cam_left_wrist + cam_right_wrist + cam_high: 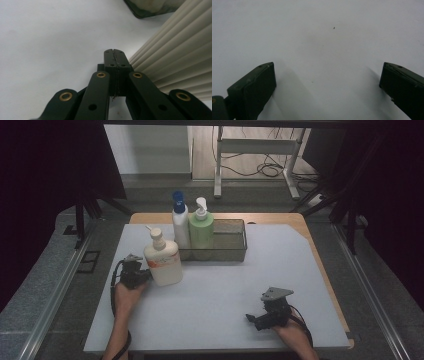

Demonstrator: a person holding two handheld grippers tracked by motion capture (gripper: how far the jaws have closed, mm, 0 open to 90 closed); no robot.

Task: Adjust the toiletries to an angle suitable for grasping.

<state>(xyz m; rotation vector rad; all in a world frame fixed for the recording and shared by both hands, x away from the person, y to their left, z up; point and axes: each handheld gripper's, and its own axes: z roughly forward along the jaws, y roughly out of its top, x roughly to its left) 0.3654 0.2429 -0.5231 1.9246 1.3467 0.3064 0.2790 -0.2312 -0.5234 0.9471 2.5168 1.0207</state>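
The right claw (253, 319) rests low on the white table (225, 285) near its front edge, jaws spread wide with nothing between them. The left claw (146, 276) has its jaws pressed together on nothing, their tip just beside the ribbed side of the cream pump bottle (163, 260). That bottle stands upright on the table, before the wire basket (227, 242) holding 2 more bottles.

The high view looks forward and down over my desk (215, 310). Each camera on my hand-held grippers looks close along its jaws at that same desk surface.
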